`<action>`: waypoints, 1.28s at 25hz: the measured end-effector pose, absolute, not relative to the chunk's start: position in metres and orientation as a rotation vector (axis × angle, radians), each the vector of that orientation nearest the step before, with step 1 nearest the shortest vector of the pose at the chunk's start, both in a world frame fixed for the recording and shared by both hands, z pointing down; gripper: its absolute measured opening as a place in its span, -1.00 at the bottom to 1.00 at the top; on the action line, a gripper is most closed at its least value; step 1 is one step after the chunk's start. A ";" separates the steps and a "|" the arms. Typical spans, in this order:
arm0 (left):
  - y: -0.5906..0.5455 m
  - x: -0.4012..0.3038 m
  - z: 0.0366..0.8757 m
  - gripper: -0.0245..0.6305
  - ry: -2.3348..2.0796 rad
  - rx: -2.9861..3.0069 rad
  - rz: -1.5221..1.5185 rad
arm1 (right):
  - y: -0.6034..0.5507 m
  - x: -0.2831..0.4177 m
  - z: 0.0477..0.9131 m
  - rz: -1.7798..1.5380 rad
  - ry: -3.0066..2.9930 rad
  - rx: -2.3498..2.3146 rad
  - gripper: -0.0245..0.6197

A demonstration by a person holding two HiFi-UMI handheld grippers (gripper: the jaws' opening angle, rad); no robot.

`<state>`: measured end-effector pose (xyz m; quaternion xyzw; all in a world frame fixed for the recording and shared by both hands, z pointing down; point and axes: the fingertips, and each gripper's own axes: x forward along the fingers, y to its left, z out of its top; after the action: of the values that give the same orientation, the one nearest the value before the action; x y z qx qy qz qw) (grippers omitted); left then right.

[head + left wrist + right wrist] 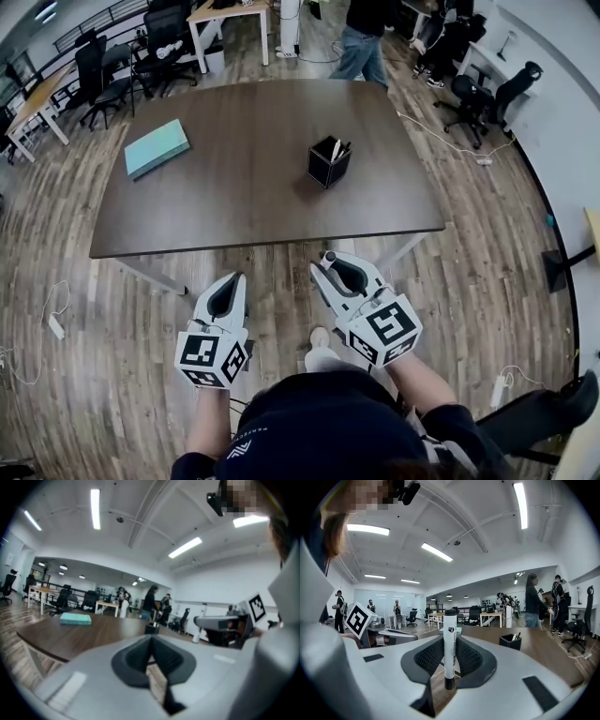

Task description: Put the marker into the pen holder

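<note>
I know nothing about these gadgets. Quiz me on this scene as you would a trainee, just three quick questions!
1. Which gripper holds the marker? A) left B) right C) neither
2. True or false: the marker stands inside the pen holder.
3. Fill in: the pen holder and the teal book both rest on the brown ____.
Key: 1 B, the right gripper has its jaws shut on the marker; the left gripper is shut and empty. 2 false. 3 table.

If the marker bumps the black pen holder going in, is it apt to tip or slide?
Probably slides before tipping: the pen holder is squat and square on a smooth table. It looks light, holding only a few pens, so a nudge may shift it.
</note>
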<state>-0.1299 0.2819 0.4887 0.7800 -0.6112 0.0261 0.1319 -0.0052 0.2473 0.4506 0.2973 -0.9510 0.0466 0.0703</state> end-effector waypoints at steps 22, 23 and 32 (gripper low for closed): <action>0.110 -0.086 0.491 -0.91 -1.784 2.249 0.102 | 0.074 0.029 0.454 0.235 -2.922 0.860 -0.70; 0.103 -0.086 0.492 -0.91 -1.777 2.252 0.104 | 0.069 0.028 0.452 0.235 -2.925 0.868 -0.70; 0.022 -0.093 0.496 -0.91 -1.678 2.325 0.121 | -0.006 0.022 0.448 0.240 -2.895 0.997 -0.70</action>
<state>-0.0930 0.0222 0.4956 0.8026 -0.5794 0.0417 0.1356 0.0219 -0.0060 0.4484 0.3244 -0.9420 0.0780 0.0351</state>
